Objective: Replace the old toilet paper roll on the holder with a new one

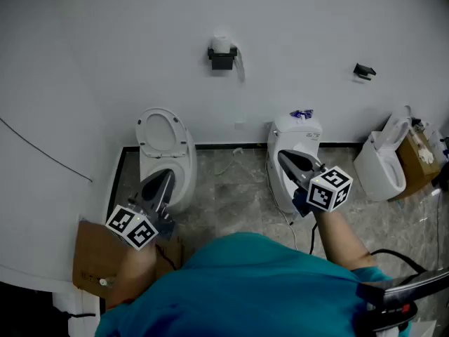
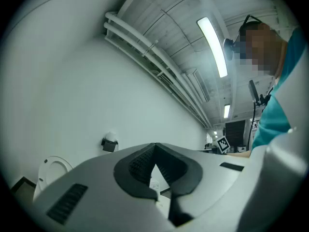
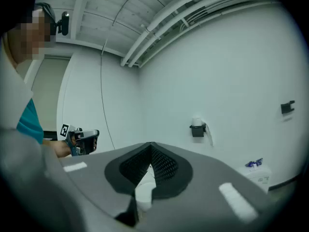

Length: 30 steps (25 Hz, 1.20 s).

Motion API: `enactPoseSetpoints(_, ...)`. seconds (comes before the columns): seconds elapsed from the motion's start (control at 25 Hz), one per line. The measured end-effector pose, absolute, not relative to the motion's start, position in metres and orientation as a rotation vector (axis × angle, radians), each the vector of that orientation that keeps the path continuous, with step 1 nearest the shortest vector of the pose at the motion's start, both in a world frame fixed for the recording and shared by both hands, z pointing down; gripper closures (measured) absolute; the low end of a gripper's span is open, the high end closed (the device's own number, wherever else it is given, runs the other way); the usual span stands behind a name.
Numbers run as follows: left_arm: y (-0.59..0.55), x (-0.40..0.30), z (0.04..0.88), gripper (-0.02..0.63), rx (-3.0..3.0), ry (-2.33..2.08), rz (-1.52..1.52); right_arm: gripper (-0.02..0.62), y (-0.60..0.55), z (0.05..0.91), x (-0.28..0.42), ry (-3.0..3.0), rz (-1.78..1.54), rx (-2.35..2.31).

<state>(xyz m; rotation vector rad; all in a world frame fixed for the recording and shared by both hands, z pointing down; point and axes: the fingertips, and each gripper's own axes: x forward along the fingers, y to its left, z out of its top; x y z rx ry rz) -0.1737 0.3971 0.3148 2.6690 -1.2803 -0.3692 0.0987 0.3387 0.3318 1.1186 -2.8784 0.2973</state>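
A black holder hangs on the white wall with a white toilet paper roll on it and a strip of paper hanging at its right. The same holder shows small in the left gripper view and in the right gripper view. My left gripper is held low at the left, over a white toilet, jaws shut and empty. My right gripper is at the right, in front of a second toilet, also shut with nothing in it. Both are far below the holder.
A blue wrapped item lies on the second toilet's tank. A third toilet and a cardboard box stand at the right. Another black bracket is on the wall. Cardboard lies at the lower left; cables run on the floor.
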Motion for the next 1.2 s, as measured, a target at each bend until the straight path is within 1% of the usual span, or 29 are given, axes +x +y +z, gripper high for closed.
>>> enactPoseSetpoints(0.8, 0.363, -0.169, 0.317, 0.601, 2.689, -1.235, -0.376, 0.594, 0.296, 0.335, 0.095, -2.850, 0.300, 1.147)
enactPoseSetpoints(1.2, 0.362, -0.222, 0.332, 0.601, 2.716, -1.158, -0.327, 0.594, 0.284, 0.327, 0.041, -2.894, 0.296, 1.203)
